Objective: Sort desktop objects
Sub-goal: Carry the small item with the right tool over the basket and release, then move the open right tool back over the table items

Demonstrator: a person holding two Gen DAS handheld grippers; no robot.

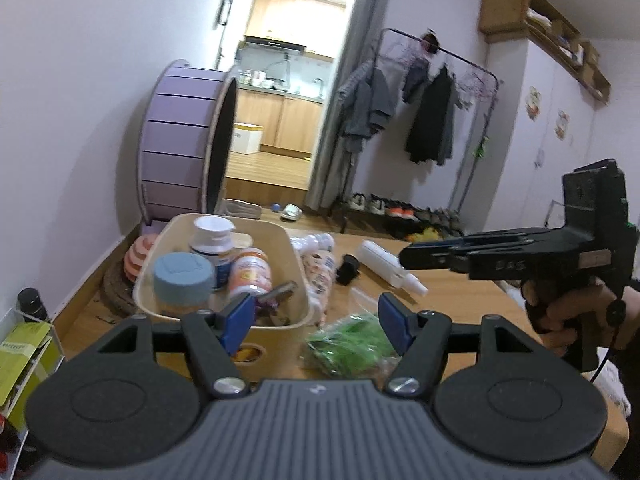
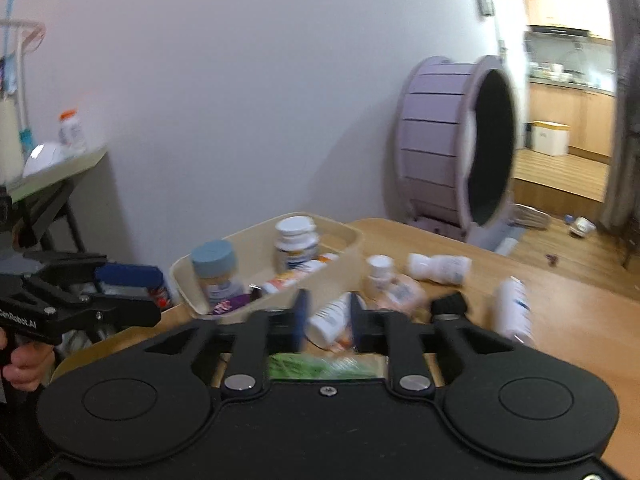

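A beige bin (image 1: 296,276) on the wooden table holds a blue-lidded jar (image 1: 182,276), a white-capped bottle (image 1: 212,236) and an orange-labelled bottle (image 1: 250,272). My left gripper (image 1: 320,320) is open and empty, above the bin's near right corner and a green packet (image 1: 352,344). Loose on the table lie a white spray bottle (image 1: 388,266), a black cap (image 1: 348,268) and more white bottles (image 1: 316,244). My right gripper (image 2: 326,320) is part open and empty above a white bottle (image 2: 332,318); it also shows in the left wrist view (image 1: 404,258), jaws hidden side-on.
A purple wheel (image 1: 184,140) stands on the floor past the table's far end. A clothes rack (image 1: 420,112) and shoes (image 1: 400,210) stand by the right wall. A side shelf (image 2: 48,168) with bottles stands left of the table. A green box (image 1: 28,356) sits at lower left.
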